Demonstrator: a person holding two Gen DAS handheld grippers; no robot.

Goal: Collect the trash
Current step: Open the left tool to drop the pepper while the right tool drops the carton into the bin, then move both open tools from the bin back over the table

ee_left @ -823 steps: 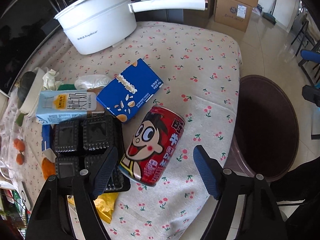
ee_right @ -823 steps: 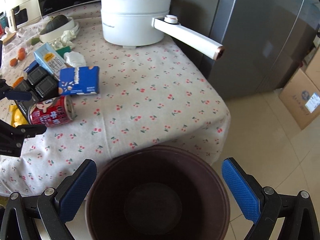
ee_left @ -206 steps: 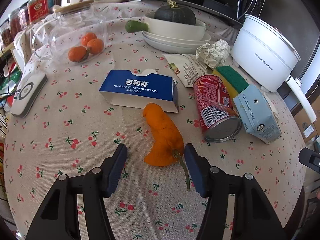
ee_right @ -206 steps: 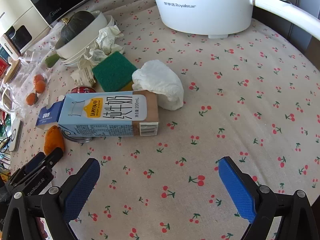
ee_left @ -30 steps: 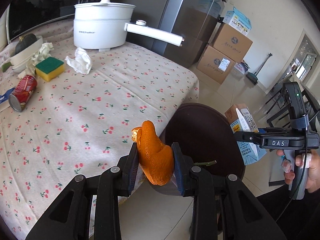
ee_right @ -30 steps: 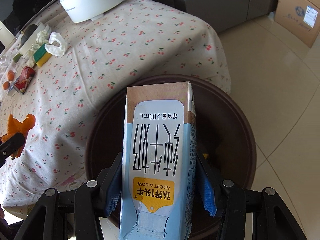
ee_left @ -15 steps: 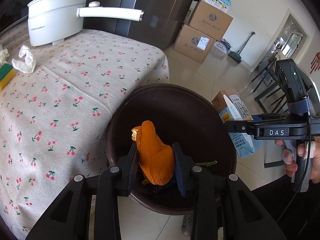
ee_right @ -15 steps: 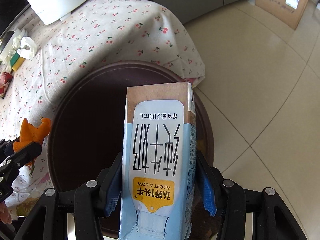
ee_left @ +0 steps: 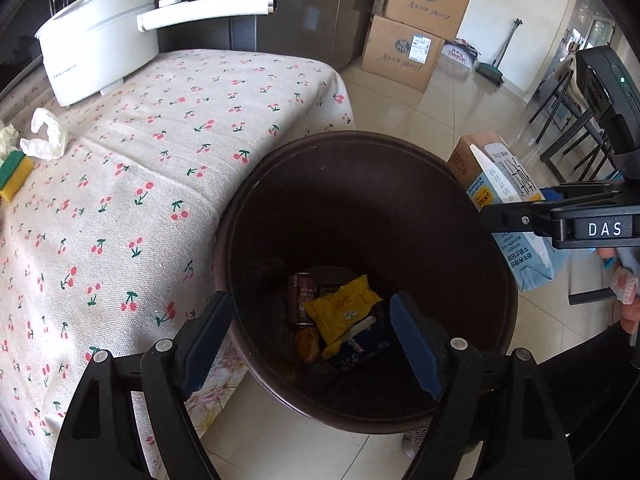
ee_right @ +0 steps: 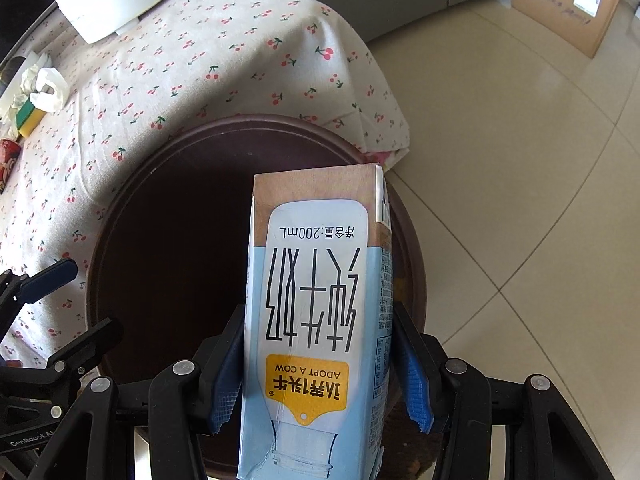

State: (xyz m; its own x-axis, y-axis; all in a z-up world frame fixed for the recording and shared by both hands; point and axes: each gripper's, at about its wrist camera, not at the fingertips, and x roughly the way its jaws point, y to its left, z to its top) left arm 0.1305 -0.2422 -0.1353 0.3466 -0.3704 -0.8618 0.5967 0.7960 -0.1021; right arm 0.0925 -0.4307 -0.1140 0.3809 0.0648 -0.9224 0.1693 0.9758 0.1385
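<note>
Orange peel [ee_left: 307,343] now lies in the round dark-brown bin [ee_left: 472,208]; left gripper [ee_left: 316,340] opening, empty. Right gripper [ee_right: 320,364] clamps the pale-blue milk carton [ee_right: 320,300], long axis pointing down over the bin.

Floor [ee_left: 432,120]: pale glossy tiles, daylight reflecting. Surface [ee_left: 160,152]: covered by a beige cloth with cherry print, hanging over the edge. Wall [ee_left: 520,8]: cream. Against it, 2 stacked cardboard boxes [ee_left: 416,24], a third smaller box on top; a broom [ee_left: 500,60] leaning nearby. Dark grey cabinet fronts [ee_left: 304,8] behind the surface. Dark-framed chairs [ee_left: 568,120] at right.
</note>
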